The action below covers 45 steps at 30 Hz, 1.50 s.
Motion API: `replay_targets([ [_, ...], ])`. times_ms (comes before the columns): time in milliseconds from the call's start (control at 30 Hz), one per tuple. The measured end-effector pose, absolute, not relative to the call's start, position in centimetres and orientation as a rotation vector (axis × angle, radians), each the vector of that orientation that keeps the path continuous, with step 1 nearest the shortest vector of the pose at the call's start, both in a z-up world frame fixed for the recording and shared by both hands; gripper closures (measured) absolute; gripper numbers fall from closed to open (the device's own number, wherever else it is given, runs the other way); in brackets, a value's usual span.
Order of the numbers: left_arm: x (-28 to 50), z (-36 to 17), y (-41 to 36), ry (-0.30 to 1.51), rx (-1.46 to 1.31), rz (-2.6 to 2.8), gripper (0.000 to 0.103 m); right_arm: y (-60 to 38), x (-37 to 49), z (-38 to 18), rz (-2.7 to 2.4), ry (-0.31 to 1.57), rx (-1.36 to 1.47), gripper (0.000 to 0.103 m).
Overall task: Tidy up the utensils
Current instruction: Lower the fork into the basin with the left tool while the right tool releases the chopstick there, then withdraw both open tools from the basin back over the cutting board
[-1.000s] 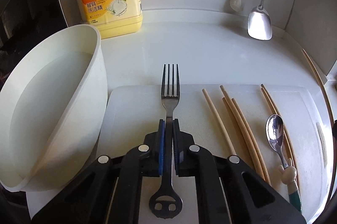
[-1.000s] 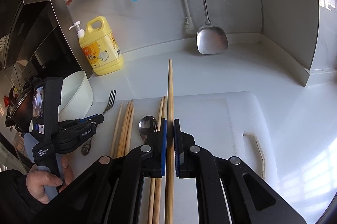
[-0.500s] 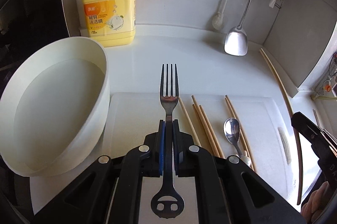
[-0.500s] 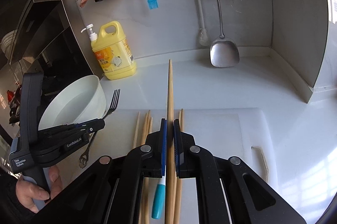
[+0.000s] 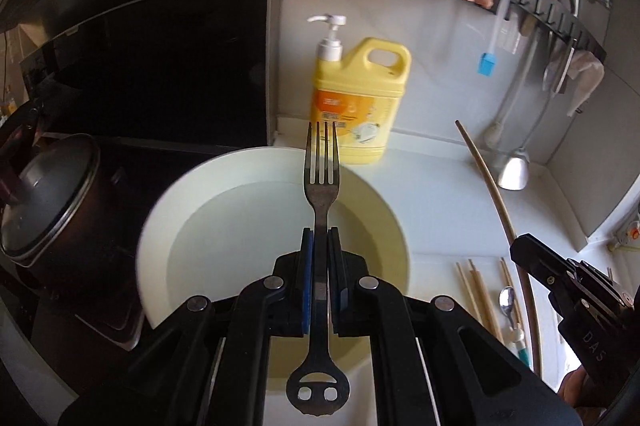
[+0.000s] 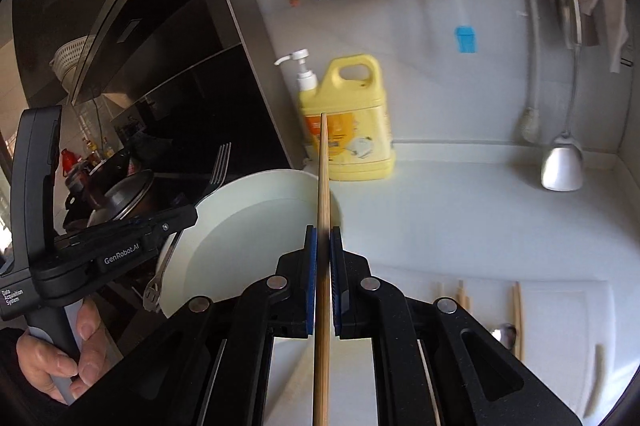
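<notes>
**Gripping a fork and a chopstick above the bowl**

Pinching a fork (image 5: 321, 185) by its handle, the left fingers (image 5: 321, 254) are closed tight, tines pointing forward over the white bowl (image 5: 192, 209). The right fingers (image 6: 323, 250) are clamped on one chopstick (image 6: 323, 185) beside that bowl's rim. More chopsticks (image 6: 517, 310) and a spoon (image 5: 507, 300) lie on the cutting board (image 6: 560, 314) on the bench (image 6: 460, 218).

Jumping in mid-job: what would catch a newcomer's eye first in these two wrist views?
The left gripper clamps a dark fork by its handle, tines out over the white basin. The right gripper pinches a single chopstick that points at the yellow detergent jug by the back wall.
</notes>
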<state>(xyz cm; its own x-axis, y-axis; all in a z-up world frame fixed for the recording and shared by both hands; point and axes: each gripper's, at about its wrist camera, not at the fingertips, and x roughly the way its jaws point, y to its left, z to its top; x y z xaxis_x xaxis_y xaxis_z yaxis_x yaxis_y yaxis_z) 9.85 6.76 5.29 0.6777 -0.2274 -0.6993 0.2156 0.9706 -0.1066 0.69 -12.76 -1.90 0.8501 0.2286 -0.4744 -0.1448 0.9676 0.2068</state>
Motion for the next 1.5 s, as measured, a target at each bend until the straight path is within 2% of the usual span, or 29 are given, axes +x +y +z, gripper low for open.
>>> replay_targets([
  [267, 14.6, 1.3, 12.6, 0.890, -0.033, -0.216, 0.095, -5.6, 7.8, -4.1, 0.265, 0.638, 0.157, 0.097],
  [667, 19.1, -3.7, 13.7, 1.004, -0.028, -0.246, 0.095, -2.7, 15.1, -8.5, 0.236, 0.859, 0.244, 0.097],
  [1200, 21.7, -6.5, 13.5, 1.116, 0.000, -0.237, 0.095, -2.6, 17.8, -11.0, 0.154, 1.015, 0.229, 0.096],
  [1300, 21.7, -6.7, 13.5, 1.133, 0.015, -0.233, 0.094, -2.6, 17.6, -11.1, 0.147, 1.015, 0.227, 0.092],
  [1333, 21.7, -6.7, 13.6, 1.128, 0.016, -0.231, 0.093, -2.6, 17.5, -10.9, 0.143, 1.009, 0.220, 0.085],
  [1367, 21.5, -6.5, 13.7, 1.120, 0.018, -0.226, 0.084, -2.6, 17.4, -10.8, 0.135, 1.001, 0.211, 0.081],
  [1400, 21.4, -6.1, 13.9, 1.107, 0.019, -0.218, 0.068, -2.6, 17.4, -10.6, 0.128, 0.990, 0.201, 0.076],
  [1433, 21.2, -5.7, 14.1, 1.092, 0.017, -0.205, 0.058, -2.7, 17.1, -10.3, 0.122, 0.979, 0.194, 0.076],
  [1467, 21.0, -5.2, 14.5, 1.070, 0.010, -0.195, 0.041, -2.8, 17.1, -10.2, 0.117, 0.969, 0.191, 0.076],
  [1500, 20.7, -4.7, 14.8, 1.046, 0.005, -0.186, 0.036, -3.0, 16.7, -9.9, 0.113, 0.959, 0.191, 0.075],
])
